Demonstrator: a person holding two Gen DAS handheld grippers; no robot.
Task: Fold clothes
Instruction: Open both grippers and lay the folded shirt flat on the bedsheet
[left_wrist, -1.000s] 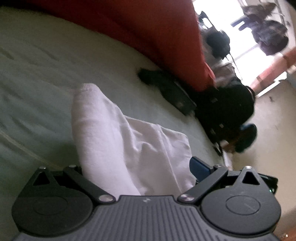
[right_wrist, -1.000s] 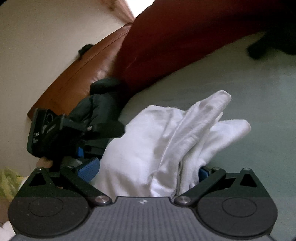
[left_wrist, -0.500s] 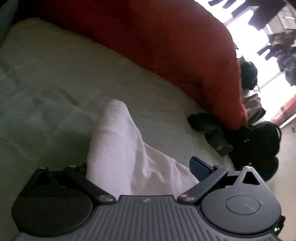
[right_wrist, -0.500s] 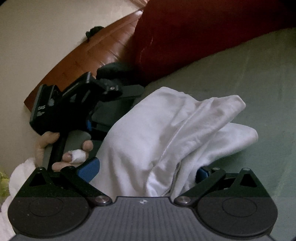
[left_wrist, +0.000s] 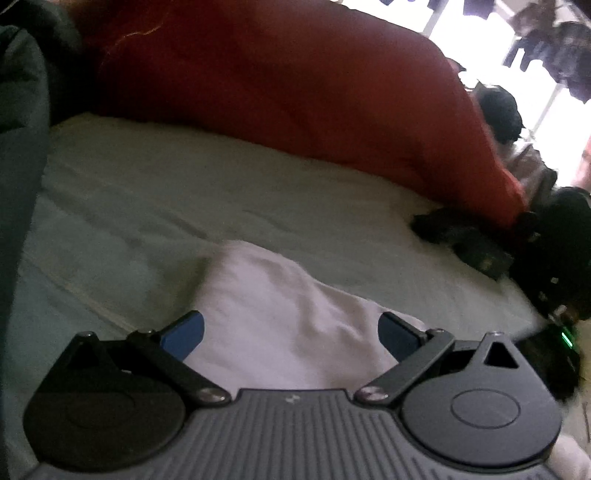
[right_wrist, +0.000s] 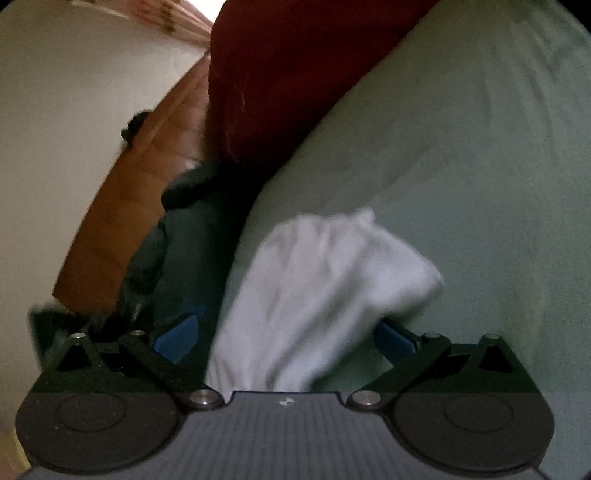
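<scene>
The white cloth (left_wrist: 280, 325) lies bunched on the bed (left_wrist: 184, 206), running lengthwise straight ahead between both tools; left tool (left_wrist: 290, 334) and right tool (right_wrist: 288, 338) stand apart, clamping nothing; neither is clearly nearer.

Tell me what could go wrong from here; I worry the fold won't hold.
Both the left gripper and right gripper stand open around the white garment, so it may slump and unfold. It lies bunched on the green sheet, so creases could set. A dark item lies near the bed's edge and might snag.
</scene>
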